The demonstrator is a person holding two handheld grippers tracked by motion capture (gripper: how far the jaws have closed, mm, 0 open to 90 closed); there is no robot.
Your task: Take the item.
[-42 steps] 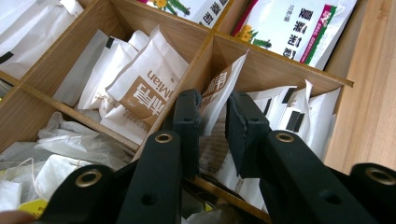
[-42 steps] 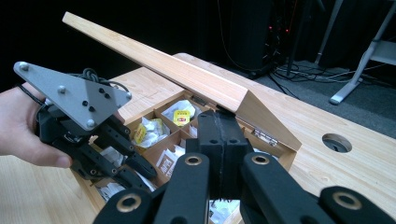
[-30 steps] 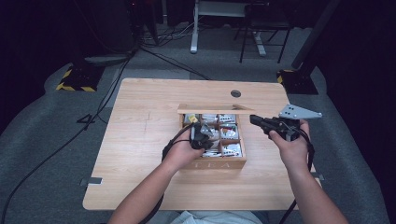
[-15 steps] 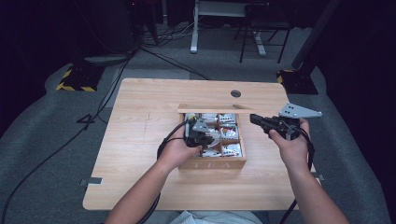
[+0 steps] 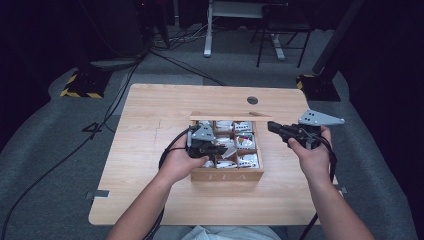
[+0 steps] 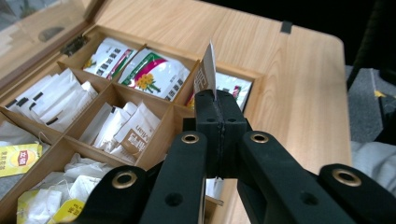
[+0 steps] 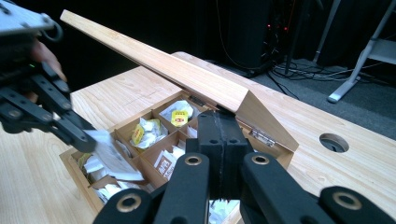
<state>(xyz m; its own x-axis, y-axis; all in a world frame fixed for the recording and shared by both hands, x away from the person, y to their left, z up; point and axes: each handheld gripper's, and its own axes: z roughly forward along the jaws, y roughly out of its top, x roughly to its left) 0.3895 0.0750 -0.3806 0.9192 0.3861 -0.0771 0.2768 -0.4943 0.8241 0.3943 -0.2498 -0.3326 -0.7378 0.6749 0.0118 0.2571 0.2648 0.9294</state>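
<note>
- High view: a wooden tea box (image 5: 227, 175) stands open on the table (image 5: 150, 115), its lid (image 5: 230, 116) raised at the far side, with the left gripper (image 5: 220, 149) over its compartments and the right gripper (image 5: 272, 126) hovering just beside the box's right edge
- Left gripper view: the jaws are clenched on a tea sachet (image 6: 206, 74), which stands up on edge from between the tips; only its lower margin is pinched, the rest rising free above the jaws
- Beneath and beyond those jaws lie the compartments, packed with more sachets; the held one looks clear of the dividers, though how far I cannot tell
- Right gripper view: the jaws are pressed together with nothing between them, aimed at the box's near corner under the lid (image 7: 154, 60); the left gripper (image 7: 91, 140) shows at far left with its sachet (image 7: 112, 154) trailing from the tips
- The step in hand seems to be drawing one sachet out of the box
- To do it well, lift straight up until the sachet's bottom edge clears the dividers, keeping the pinch firm since the grip is shallow
- Avoid sweeping sideways while low, which could snag neighbouring sachets or bend this one
- The right gripper could steady the box if it shifts
</note>
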